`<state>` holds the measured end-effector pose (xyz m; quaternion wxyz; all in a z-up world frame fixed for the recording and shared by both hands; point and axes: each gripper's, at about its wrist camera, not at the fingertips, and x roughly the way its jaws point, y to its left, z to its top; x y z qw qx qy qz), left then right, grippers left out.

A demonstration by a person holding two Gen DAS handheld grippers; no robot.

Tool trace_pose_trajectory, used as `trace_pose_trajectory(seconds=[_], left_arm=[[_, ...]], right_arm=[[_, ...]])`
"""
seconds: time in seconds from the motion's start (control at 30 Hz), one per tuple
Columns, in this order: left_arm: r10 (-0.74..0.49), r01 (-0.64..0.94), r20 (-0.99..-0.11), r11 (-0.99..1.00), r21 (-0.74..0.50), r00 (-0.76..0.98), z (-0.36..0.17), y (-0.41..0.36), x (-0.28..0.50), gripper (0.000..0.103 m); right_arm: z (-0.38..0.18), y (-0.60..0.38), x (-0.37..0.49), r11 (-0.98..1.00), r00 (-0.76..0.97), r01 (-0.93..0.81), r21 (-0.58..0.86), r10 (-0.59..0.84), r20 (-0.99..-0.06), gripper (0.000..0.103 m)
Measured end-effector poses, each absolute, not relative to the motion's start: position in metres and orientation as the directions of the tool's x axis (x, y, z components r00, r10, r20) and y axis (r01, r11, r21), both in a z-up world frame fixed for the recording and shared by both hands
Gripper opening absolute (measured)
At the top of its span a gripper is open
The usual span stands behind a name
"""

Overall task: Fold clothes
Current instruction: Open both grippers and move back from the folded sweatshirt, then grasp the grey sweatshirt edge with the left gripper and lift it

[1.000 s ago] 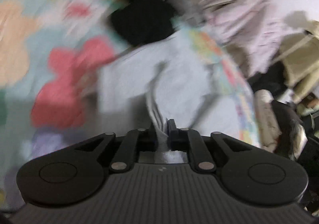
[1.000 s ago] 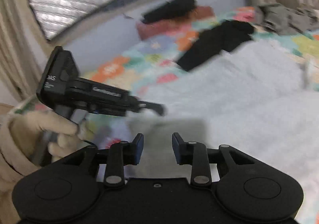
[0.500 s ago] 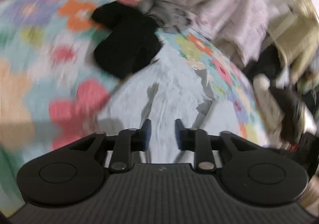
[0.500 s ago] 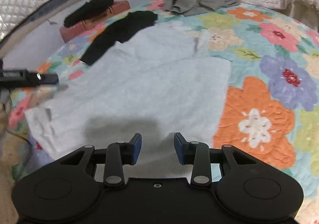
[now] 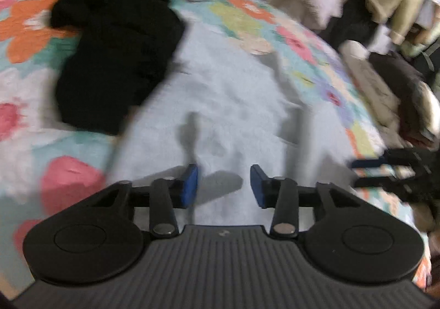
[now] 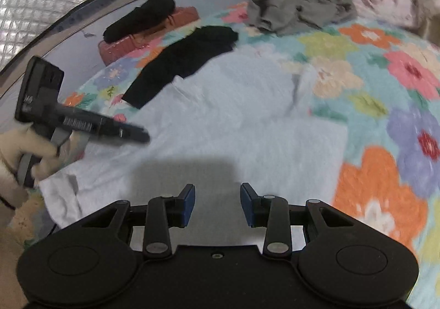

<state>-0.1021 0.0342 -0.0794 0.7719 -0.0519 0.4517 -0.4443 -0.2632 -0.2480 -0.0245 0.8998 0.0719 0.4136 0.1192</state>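
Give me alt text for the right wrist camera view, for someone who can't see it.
A pale blue garment lies spread on a flowered bedspread, with the right hand-held gripper open and empty above its near edge. At left, a gloved hand holds the left hand-held gripper; black and grey clothes lie beyond.

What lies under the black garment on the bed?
The black garment lies mostly on the floral quilt; its near edge overlaps the pale blue garment. How far the blue cloth reaches beneath it is hidden.

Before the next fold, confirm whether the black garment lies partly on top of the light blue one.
Yes: in the right wrist view the black garment overlaps the far edge of the spread light blue garment on the floral quilt.
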Motion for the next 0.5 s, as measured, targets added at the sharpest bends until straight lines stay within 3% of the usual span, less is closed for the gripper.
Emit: trace_pose_trajectory(seconds=[0.03, 0.3, 0.37, 0.43, 0.5], left_arm=[[-0.739, 0.656, -0.647, 0.584, -0.478, 0.188, -0.077, 0.031, -0.108, 0.007], [-0.652, 0.737, -0.684, 0.629, -0.247, 0.327, -0.055, 0.011, -0.142, 0.011], [-0.653, 0.720, -0.673, 0.645, -0.254, 0.347, -0.053, 0.015, -0.135, 0.019], [-0.623, 0.697, -0.683, 0.679, -0.230, 0.382, -0.051, 0.018, -0.123, 0.040], [-0.585, 0.680, -0.698, 0.708, -0.190, 0.414, -0.053, 0.020, -0.116, 0.041]], right_arm=[[-0.024, -0.246, -0.258, 0.963, 0.633, -0.165, 0.212, 0.268, -0.726, 0.042], [-0.033, -0.254, -0.247, 0.965, 0.631, -0.148, 0.216, 0.260, -0.731, 0.042], [-0.037, -0.257, -0.251, 0.966, 0.629, -0.136, 0.222, 0.257, -0.733, 0.042], [-0.039, -0.259, -0.256, 0.966, 0.627, -0.125, 0.228, 0.255, -0.736, 0.042], [-0.039, -0.261, -0.261, 0.966, 0.623, -0.118, 0.231, 0.254, -0.740, 0.042]])
